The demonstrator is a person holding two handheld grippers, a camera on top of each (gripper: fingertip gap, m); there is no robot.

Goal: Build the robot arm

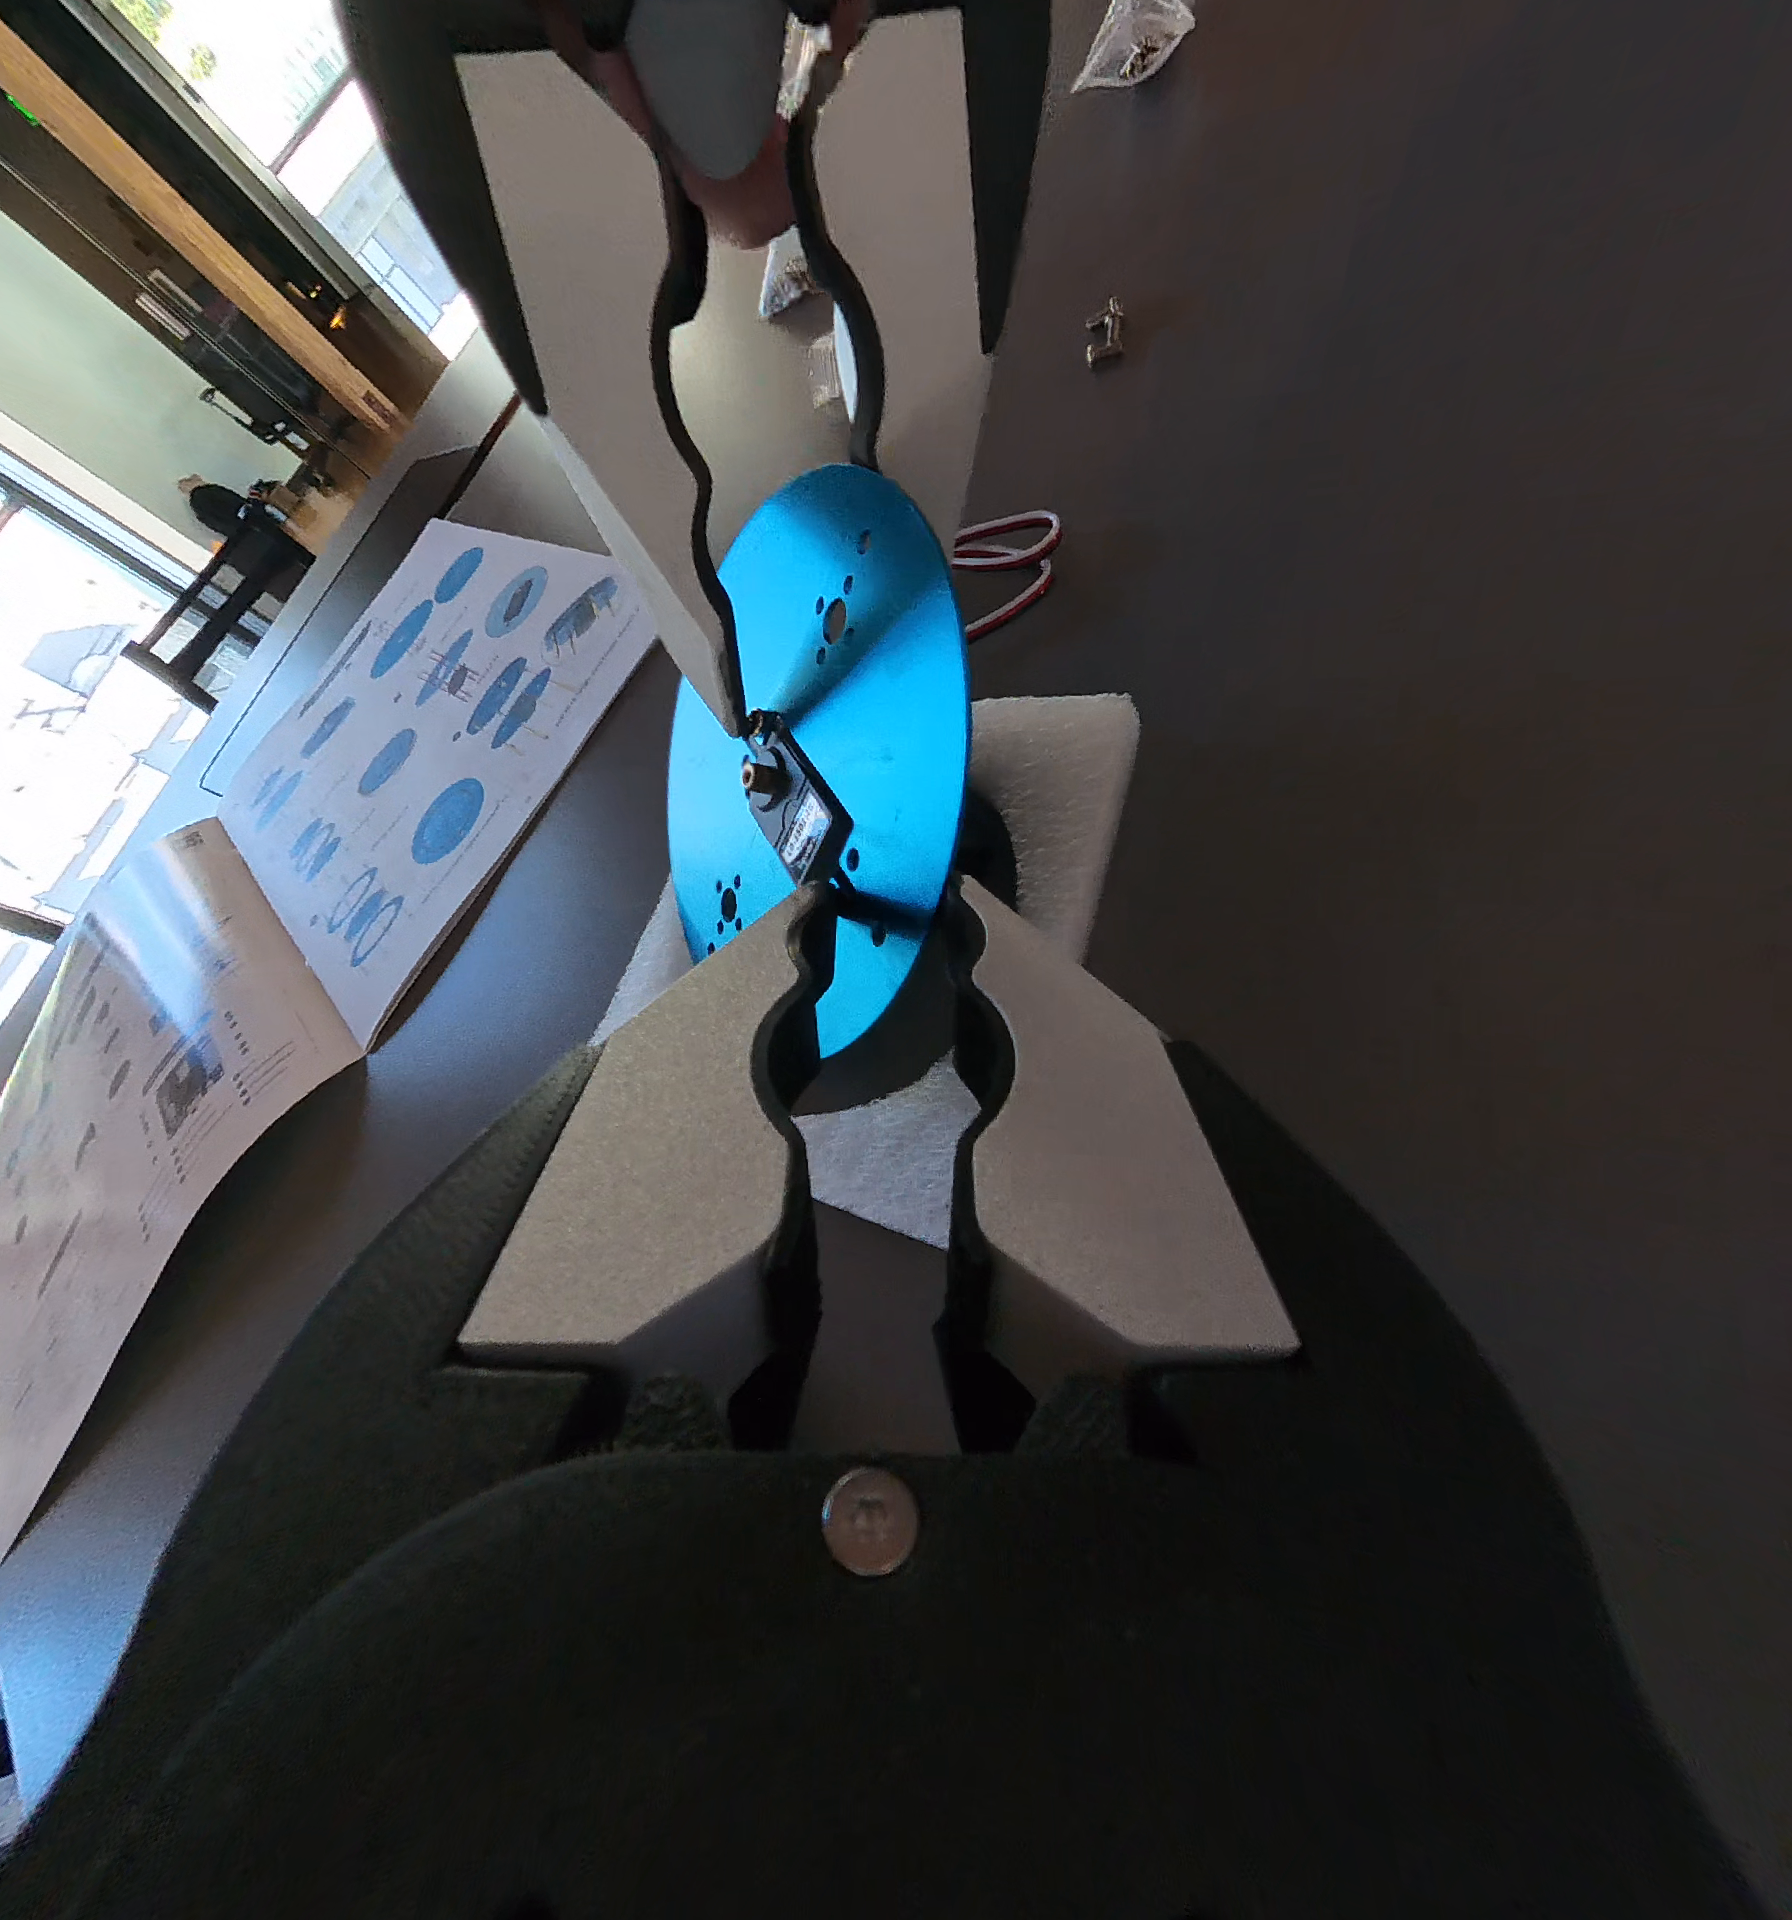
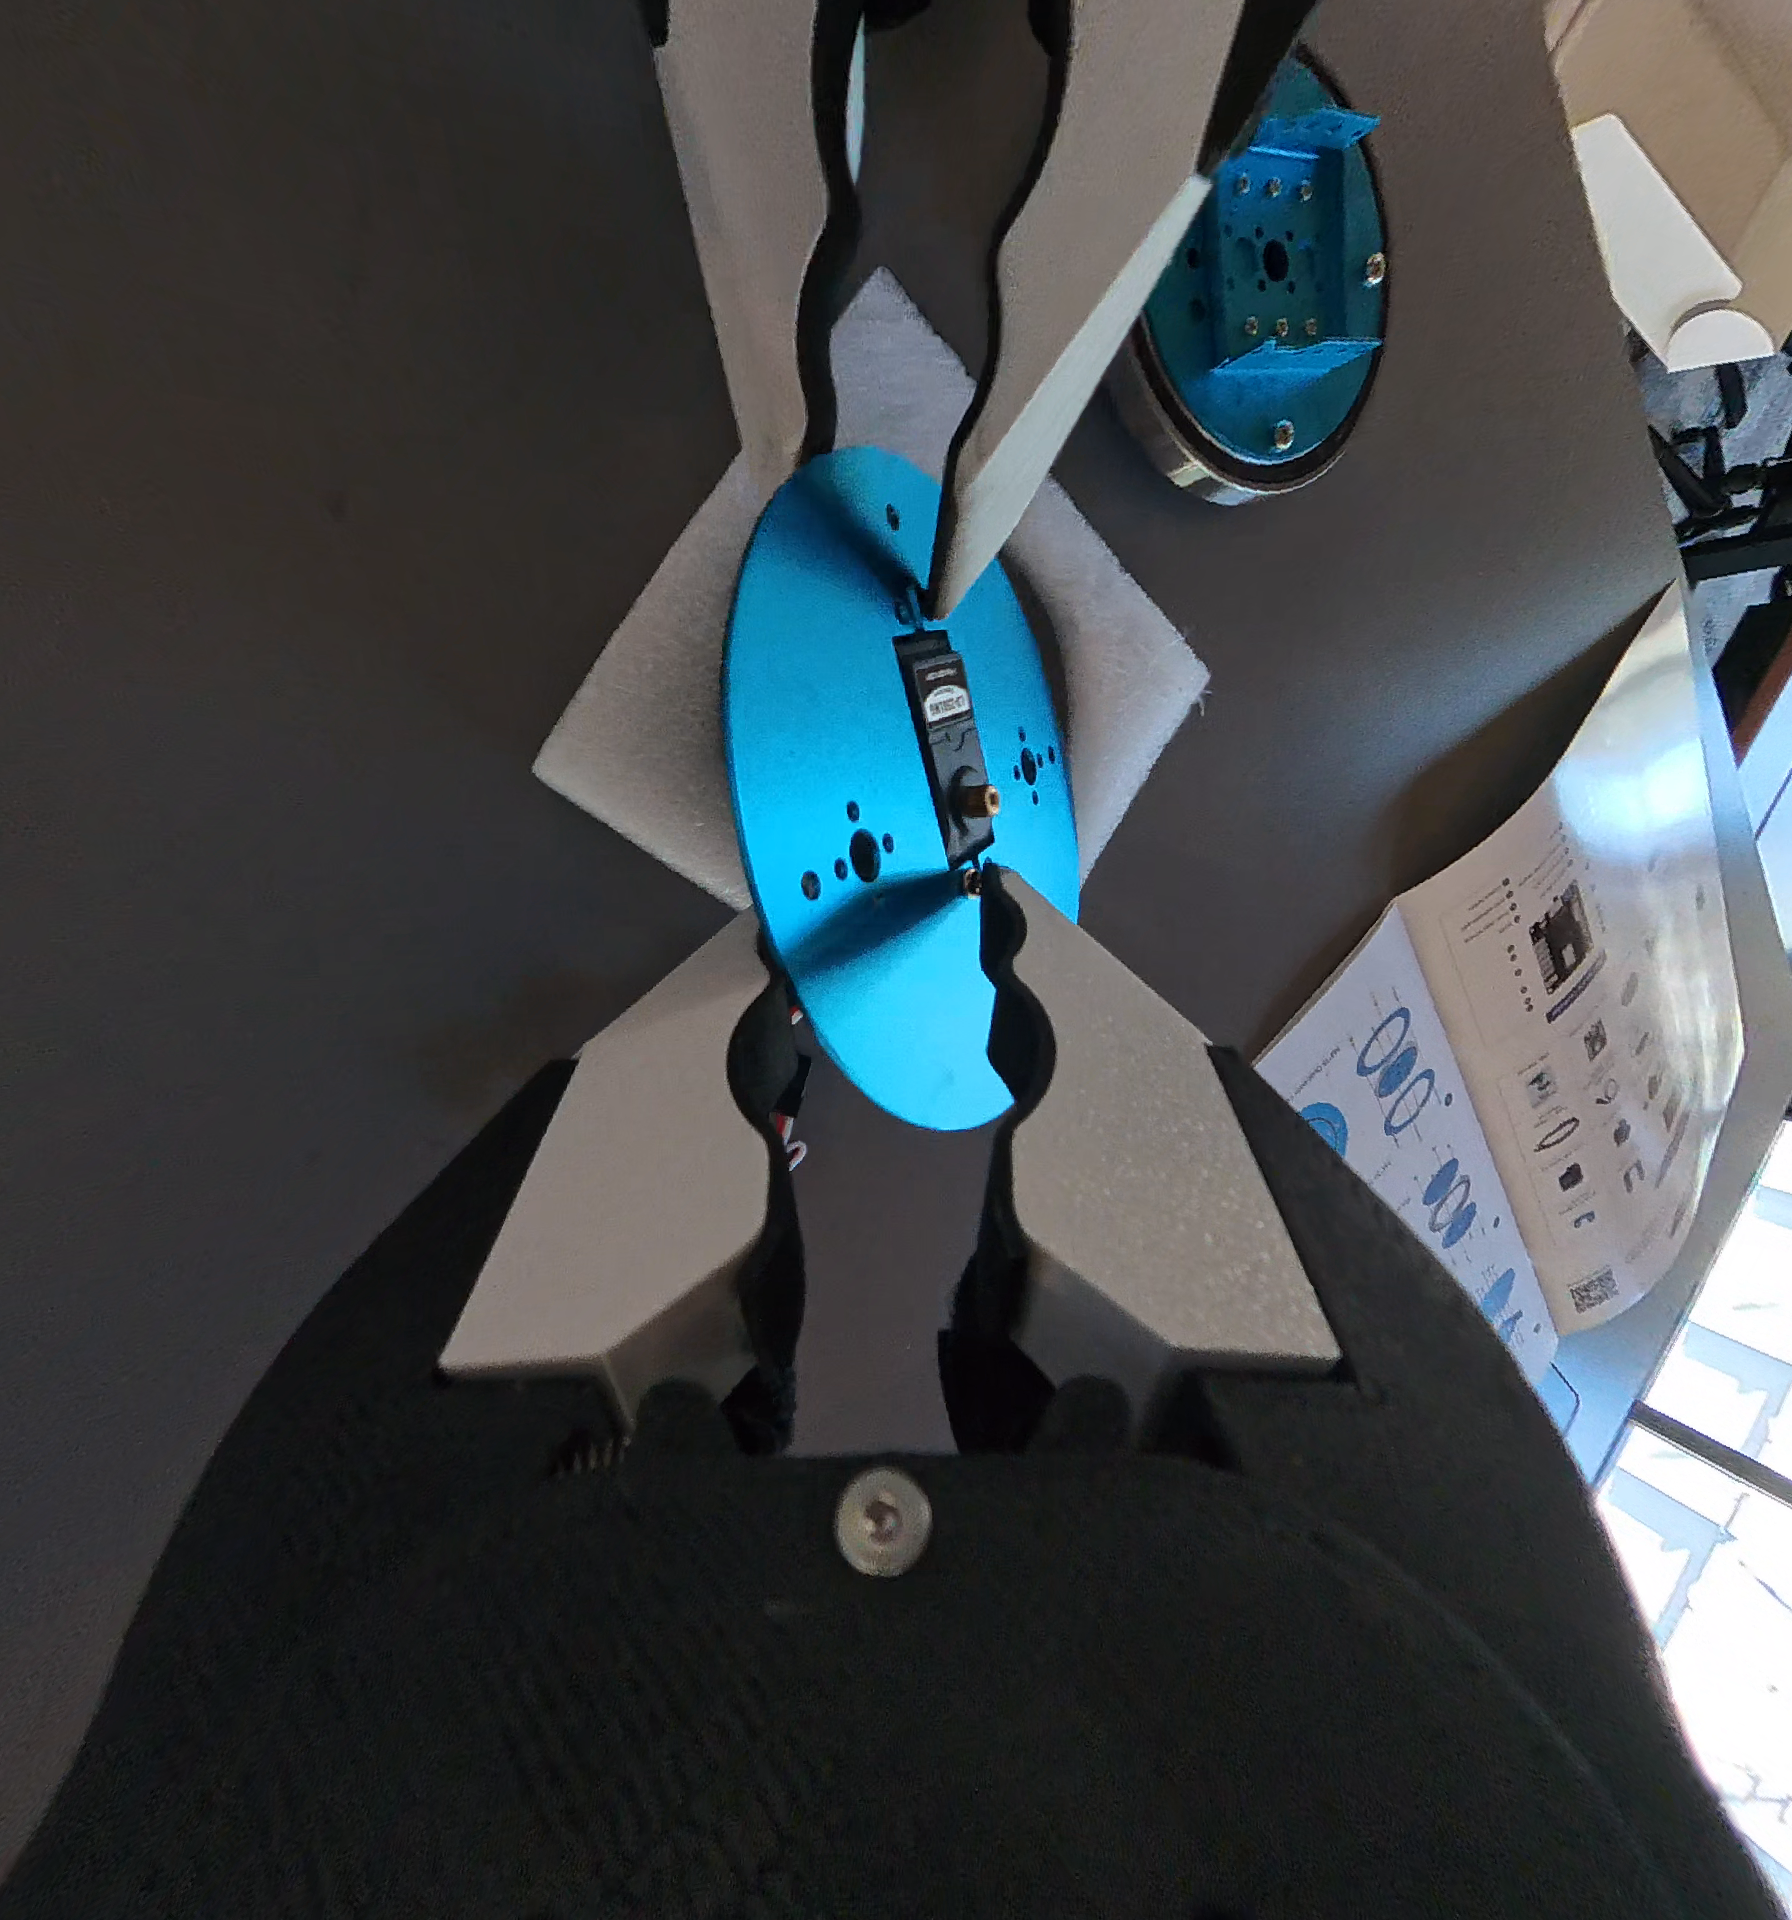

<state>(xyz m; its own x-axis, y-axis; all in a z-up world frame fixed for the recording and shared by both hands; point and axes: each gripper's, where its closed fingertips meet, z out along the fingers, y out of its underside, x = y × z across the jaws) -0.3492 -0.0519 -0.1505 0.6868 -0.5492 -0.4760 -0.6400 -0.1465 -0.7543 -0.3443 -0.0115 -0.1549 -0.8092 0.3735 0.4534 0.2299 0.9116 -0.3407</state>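
A blue metal disc (image 1: 897, 748) with several holes is held tilted over a white foam pad (image 1: 1063, 790) on a dark table (image 1: 1443, 831). A small black servo (image 1: 798, 805) sits through its middle. My left gripper (image 1: 890, 904) straddles one edge, one finger on the servo's tab and the other behind the disc. My right gripper (image 1: 798, 592) straddles the opposite edge. The right wrist view shows the same: the disc (image 2: 830, 727), the servo (image 2: 944, 748), the foam (image 2: 643, 707), my right gripper (image 2: 876, 909) and my left gripper (image 2: 871, 525). Red and white wires (image 2: 790, 1127) hang behind the disc.
An open instruction booklet (image 1: 404, 748) lies on the table beside the foam; it also shows in the right wrist view (image 2: 1494, 1091). A round base with a blue bracket (image 2: 1266, 281) sits beyond the foam. Small metal parts (image 1: 1105, 332) and a clear bag of screws (image 1: 1131, 42) lie farther off. Looped wires (image 1: 1017, 551) trail behind the disc. Left tips to right tips: about 5 cm.
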